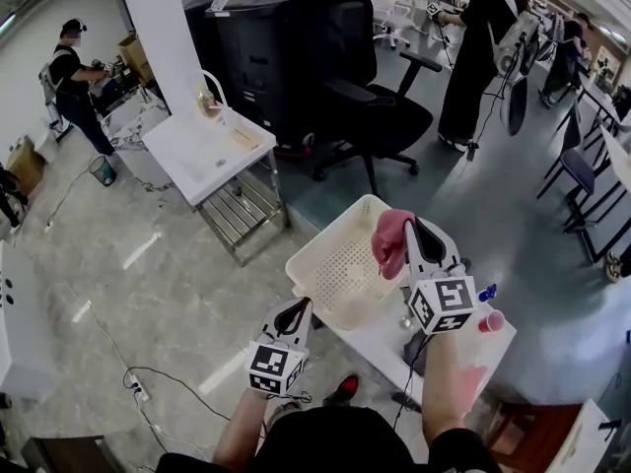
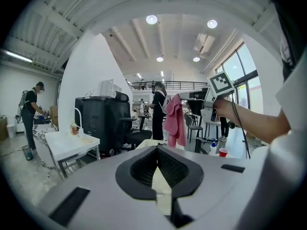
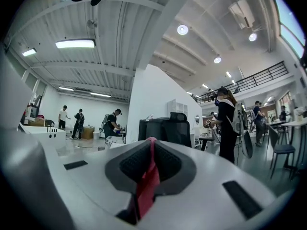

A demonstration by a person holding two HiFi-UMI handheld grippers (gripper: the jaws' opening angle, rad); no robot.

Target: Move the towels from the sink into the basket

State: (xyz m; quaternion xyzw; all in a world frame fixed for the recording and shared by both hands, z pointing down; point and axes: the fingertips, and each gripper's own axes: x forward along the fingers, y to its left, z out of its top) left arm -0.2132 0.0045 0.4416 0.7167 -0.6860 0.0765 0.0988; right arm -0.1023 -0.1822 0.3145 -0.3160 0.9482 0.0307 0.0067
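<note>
Your left gripper, nearest the lens at 7 o'clock of the white basket, has its jaws drawn together on nothing. Your right gripper, pointing level, is clamped on a pink towel, and the cloth hangs over the basket's 3 o'clock edge, clear of the mesh floor. The basket sits on a white desk. A red cup stands at 4 o'clock of the right gripper. The white sink stand lies well apart at 10 o'clock.
</note>
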